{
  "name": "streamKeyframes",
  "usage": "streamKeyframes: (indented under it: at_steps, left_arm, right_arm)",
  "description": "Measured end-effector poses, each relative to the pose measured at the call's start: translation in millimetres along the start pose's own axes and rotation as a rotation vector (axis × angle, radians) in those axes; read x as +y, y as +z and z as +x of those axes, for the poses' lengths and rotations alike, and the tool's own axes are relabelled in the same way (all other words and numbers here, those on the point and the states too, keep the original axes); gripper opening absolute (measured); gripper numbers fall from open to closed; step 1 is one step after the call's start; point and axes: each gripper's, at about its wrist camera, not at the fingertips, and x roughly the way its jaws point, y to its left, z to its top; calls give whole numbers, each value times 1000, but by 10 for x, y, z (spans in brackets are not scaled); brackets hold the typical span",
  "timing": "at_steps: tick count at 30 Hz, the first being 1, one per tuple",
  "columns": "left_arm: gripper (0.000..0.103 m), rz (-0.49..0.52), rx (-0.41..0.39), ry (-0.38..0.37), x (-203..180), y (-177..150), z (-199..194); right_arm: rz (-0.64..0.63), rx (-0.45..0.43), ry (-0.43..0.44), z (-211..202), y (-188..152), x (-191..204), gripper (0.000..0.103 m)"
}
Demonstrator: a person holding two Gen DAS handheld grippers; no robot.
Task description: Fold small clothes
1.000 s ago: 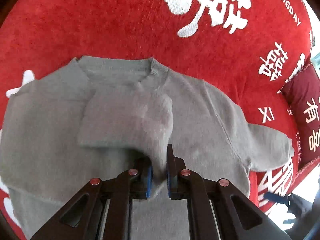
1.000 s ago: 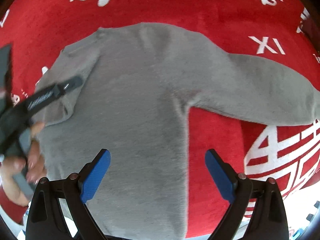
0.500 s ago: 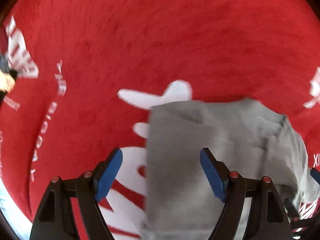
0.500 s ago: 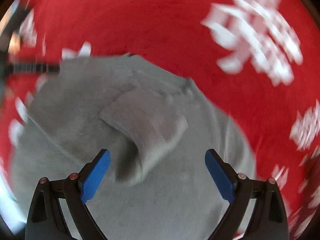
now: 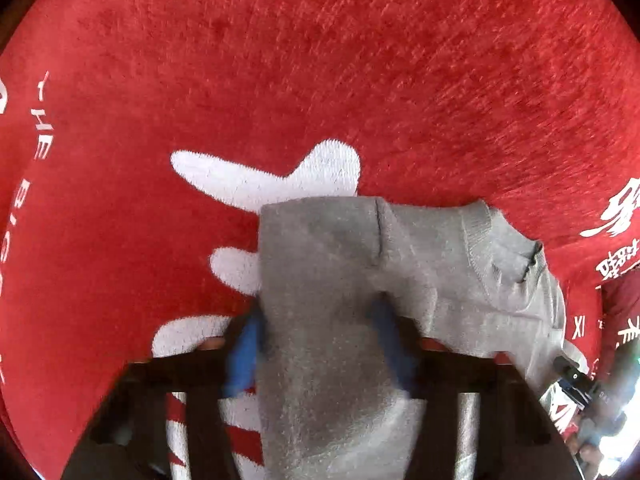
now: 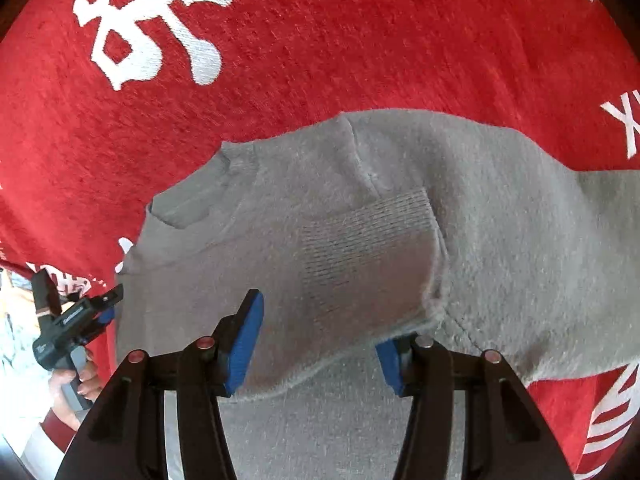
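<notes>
The gray sweater lies on a red blanket with white characters. The left claw straddles its folded edge, spread and blurred. Only the right view shows the ribbed cuff folded across the chest, before the right claw, also spread.
</notes>
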Motion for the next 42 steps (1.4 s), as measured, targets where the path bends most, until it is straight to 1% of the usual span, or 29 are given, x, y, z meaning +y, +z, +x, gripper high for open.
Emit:
streamKeyframes:
  at_steps: [1,2,3,4,5,6,7,9,10,11,13,14,15,16,17,18,19,20,21,24,25,27,30,35,38,42]
  left_arm:
    - [24,2,-5,14,-9,-4,8]
    - [20,0,-6,21,-10,16,10]
    - [17,-17,-19,20,24,18,-25]
    - [13,-23,-30,20,59,31,-65]
    - [9,-24,-52,38,94,38,-133]
    - [9,-23,-73,54,125,39,-185]
    - [9,-23,-83,60,173,39,-216]
    - [9,-33,-72,57,243,34,-203]
    - [9,-41,-72,53,260,24,-198]
    - [9,-48,-76,52,283,18,-188]
    - [9,-64,-85,52,287,-5,-177]
    - [11,-78,-89,56,288,-46,-201]
    - [16,-81,-88,65,282,-67,-213]
    - [29,-73,-84,92,266,-83,-235]
    - [47,-59,-87,139,210,-104,-281]
    - [55,-43,-102,187,173,-125,-347]
    - [59,-29,-123,212,170,-158,-423]
    - [59,-12,-132,224,168,-200,-504]
    - [59,-4,-130,230,156,-239,-558]
    - [59,32,-133,249,83,-441,-747]
    - [59,48,-130,259,22,-521,-790]
    - [59,66,-118,252,-217,-661,-718]
    - [59,100,-82,218,-413,-793,-705]
    - [59,161,-6,181,-857,-1168,-540]
    - [59,207,39,170,-1187,-1444,-461]
    - [59,247,69,149,-1467,-1677,-372]
  right_arm:
    - [3,0,-3,9,1,14,56]
    - [11,-1,-12,27,14,29,49]
    - [15,-3,-23,29,-1,45,17]
    - [22,4,-12,21,21,48,8]
    - [36,10,22,24,52,71,8]
    - [26,1,40,40,55,188,8]
    - [2,-10,54,18,47,199,8]
    - [-66,-40,80,-48,139,362,8]
    - [-83,-45,77,-40,163,404,8]
    - [-90,-45,66,-2,196,437,8]
    - [-63,-34,16,87,207,335,8]
    - [-39,-19,-7,145,190,255,8]
    - [-16,1,-20,193,172,177,8]
    - [6,22,-8,238,139,107,8]
    - [16,10,15,219,123,48,15]
    - [13,1,-12,164,107,26,23]
    - [1,-8,-51,152,116,40,31]
    - [-8,-15,-82,91,95,14,42]
    - [-12,-23,-112,-19,82,-46,45]
    - [2,-18,-202,-172,6,-160,45]
    - [31,-14,-209,-232,-57,-227,45]
    - [66,-2,-175,-368,-152,-375,45]
    - [64,26,-157,-454,-319,-439,45]
    - [62,76,-122,-492,-590,-495,45]
    - [75,105,-101,-466,-750,-503,48]
    - [111,131,-79,-585,-960,-681,49]
